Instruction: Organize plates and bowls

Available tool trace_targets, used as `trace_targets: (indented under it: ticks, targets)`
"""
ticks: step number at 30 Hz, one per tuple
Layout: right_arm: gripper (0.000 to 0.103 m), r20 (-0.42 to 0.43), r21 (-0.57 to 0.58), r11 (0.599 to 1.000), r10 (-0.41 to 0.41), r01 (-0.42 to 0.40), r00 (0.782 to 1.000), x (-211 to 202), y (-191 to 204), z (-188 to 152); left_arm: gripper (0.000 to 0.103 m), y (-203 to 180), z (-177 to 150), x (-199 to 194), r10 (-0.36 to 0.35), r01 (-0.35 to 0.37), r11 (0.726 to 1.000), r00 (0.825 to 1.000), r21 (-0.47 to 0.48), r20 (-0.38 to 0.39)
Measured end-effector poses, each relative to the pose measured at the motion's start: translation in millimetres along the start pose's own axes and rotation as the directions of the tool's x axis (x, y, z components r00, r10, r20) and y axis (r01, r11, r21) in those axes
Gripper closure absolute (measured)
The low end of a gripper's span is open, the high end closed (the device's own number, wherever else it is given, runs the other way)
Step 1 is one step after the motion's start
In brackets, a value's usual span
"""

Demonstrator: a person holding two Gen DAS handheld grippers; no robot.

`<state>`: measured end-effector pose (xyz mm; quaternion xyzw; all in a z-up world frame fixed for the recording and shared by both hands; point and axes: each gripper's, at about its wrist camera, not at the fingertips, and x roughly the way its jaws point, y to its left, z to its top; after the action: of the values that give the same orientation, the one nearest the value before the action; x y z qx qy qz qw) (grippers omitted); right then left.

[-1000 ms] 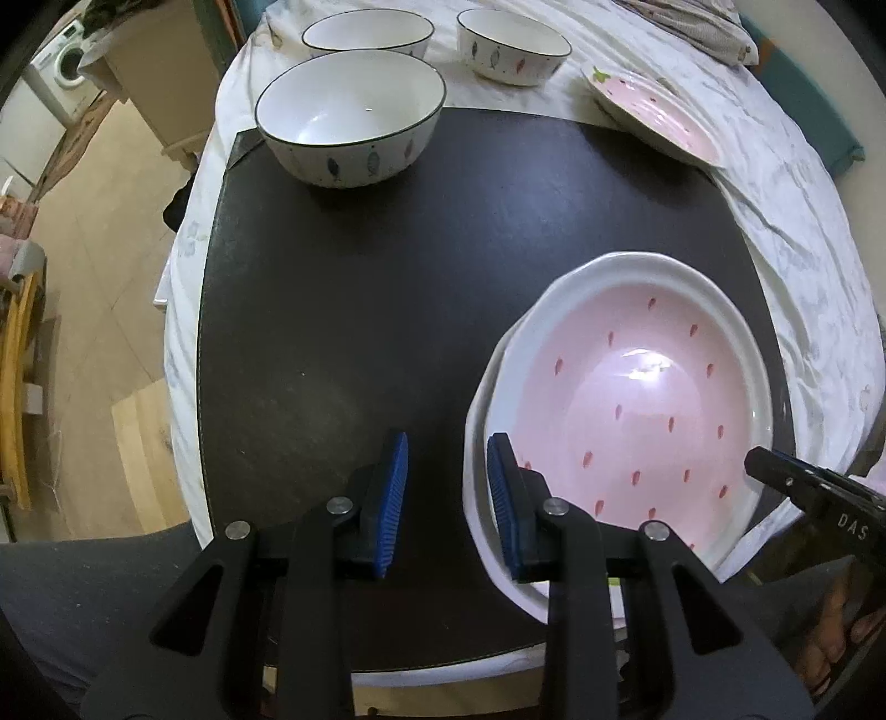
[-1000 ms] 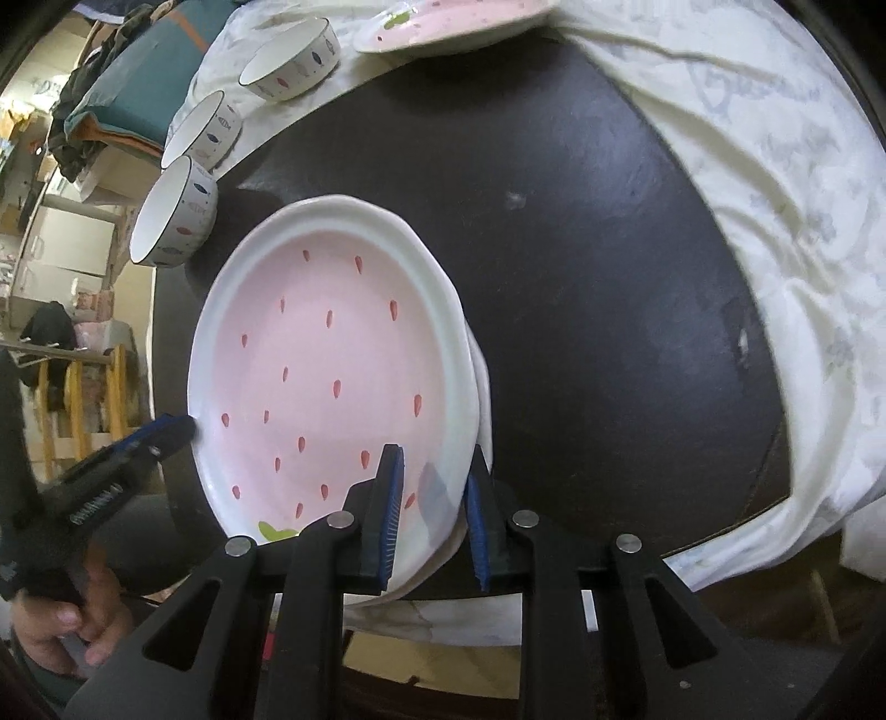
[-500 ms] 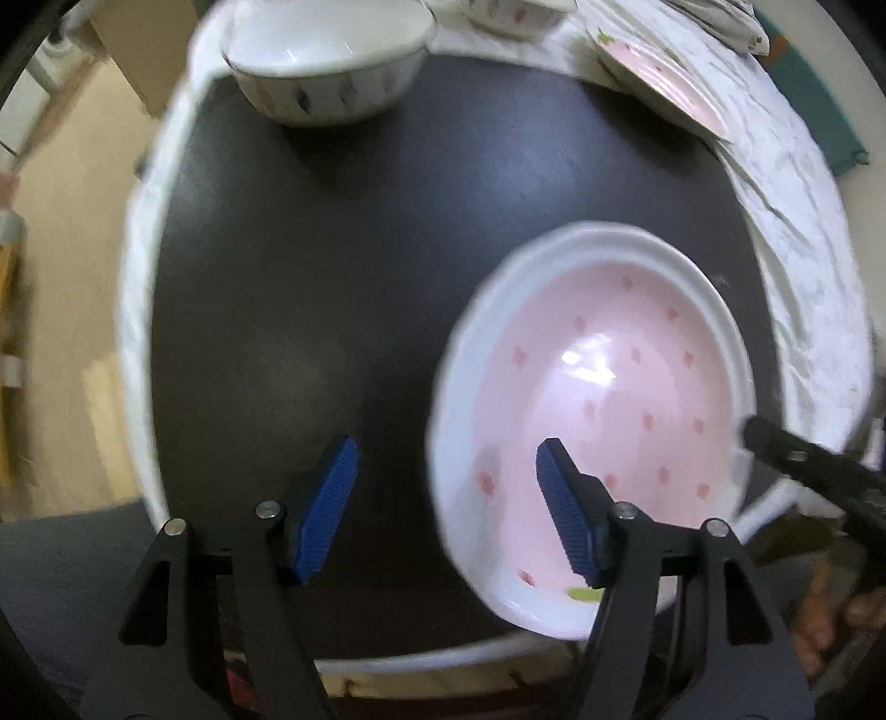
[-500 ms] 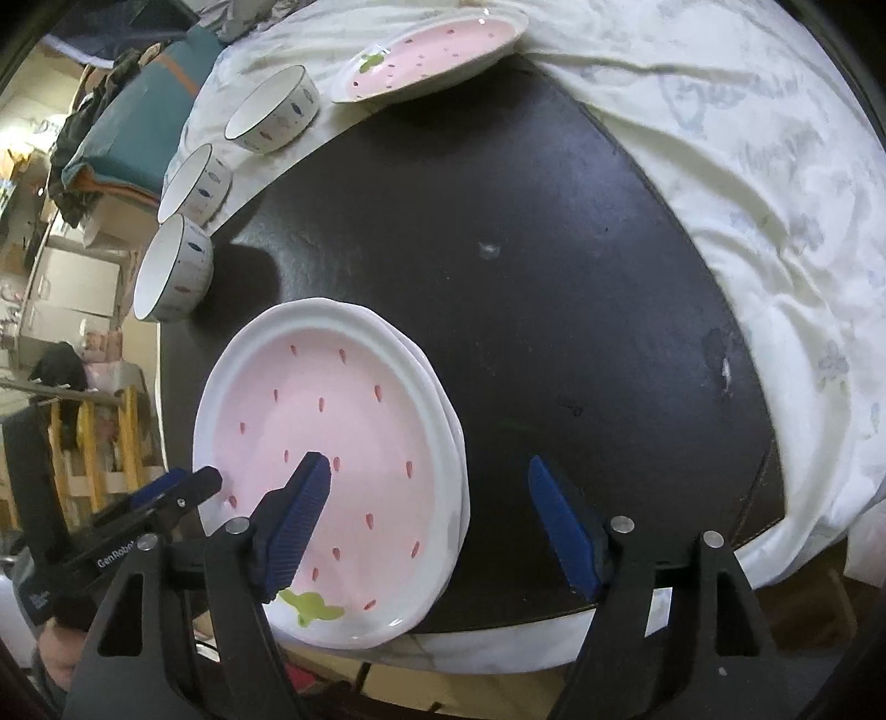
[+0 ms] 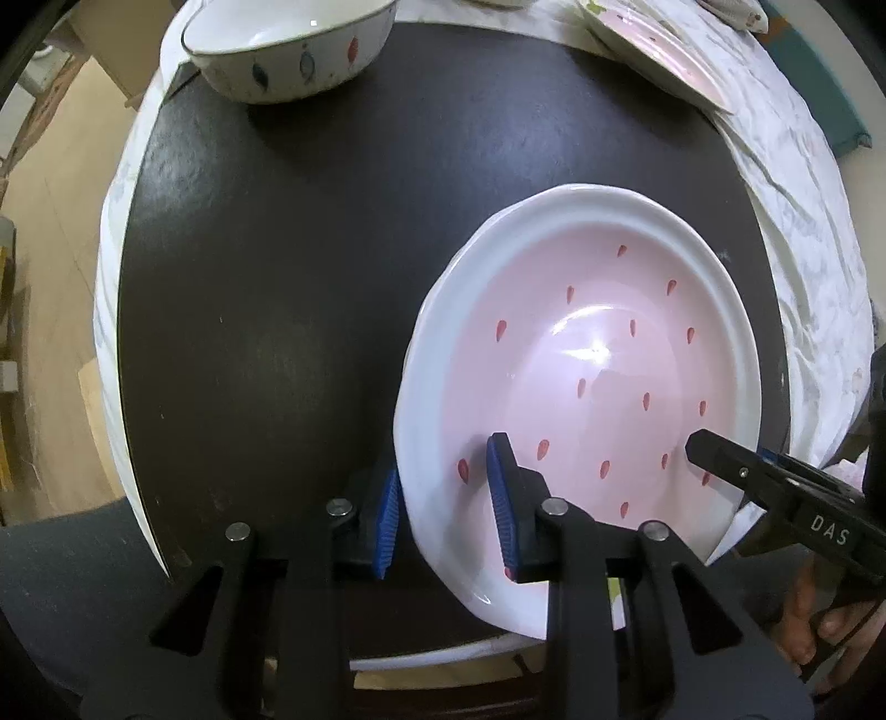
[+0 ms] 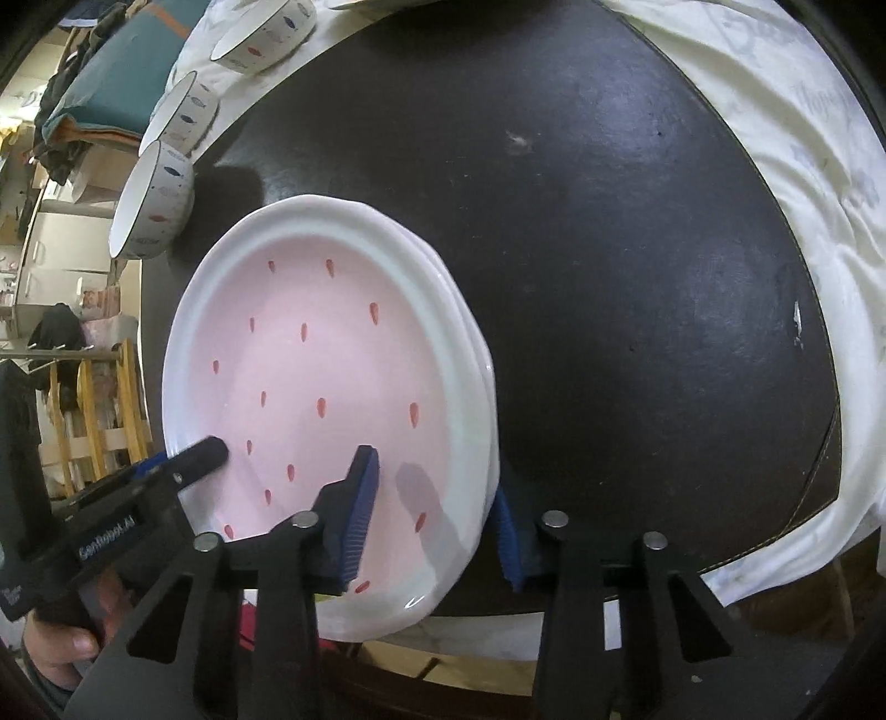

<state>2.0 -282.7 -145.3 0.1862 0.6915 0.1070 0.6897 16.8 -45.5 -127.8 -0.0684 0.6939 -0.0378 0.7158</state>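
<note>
My left gripper [image 5: 443, 459] points straight down over the near left rim of the pink plates [image 5: 609, 343]. Its jaws are closing, with one blue pad against the outside of the rim and the other on the inner slope, so they pinch the rim between them. My right gripper [image 6: 434, 476] straddles the opposite, near right rim of the same plates. Its jaws are also closing, with the rim between them. The inner pad hangs a little above the pink surface and casts a shadow there, so that side has no grip. Counting outward, there are two pink plates with red seed marks, nested one in the other. The doubled white edge shows just beyond my right gripper. They lie on a black mat [image 6: 609, 277] that stretches ahead of both grippers. A third pink plate [image 5: 653, 61] sits far ahead and to the right of the left gripper, on the white cloth [image 5: 803, 232]. There are three white bowls with leaf-shaped marks: the large bowl [image 5: 288, 44], straight ahead at the mat's far edge, and two smaller ones [image 6: 185, 113] [image 6: 266, 33] beyond it on the cloth. For writing, the right gripper's black body reads "DAS" and the left one reads "GenRobot.AI". The cloth carries faint script that I cannot read. One hand [image 5: 819, 626] shows behind the right gripper and another [image 6: 61, 648] behind the left.
</note>
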Motion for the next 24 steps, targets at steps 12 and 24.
trace_targets:
  ticks: [12, 24]
  targets:
    - [0.063, 0.061, 0.031, 0.999, 0.039, -0.041, 0.997, -1.6, -4.2, 41.2, 0.077, -11.6, 55.1, 3.3, 0.017, -0.017, 1.0, 1.0, -0.022, -0.005]
    - [0.063, 0.117, 0.049, 0.996, 0.072, -0.078, 0.991, -3.2, -11.7, 70.9, 0.077, -20.1, 101.8, 0.5, 0.043, -0.042, 0.999, 0.998, -0.017, 0.045]
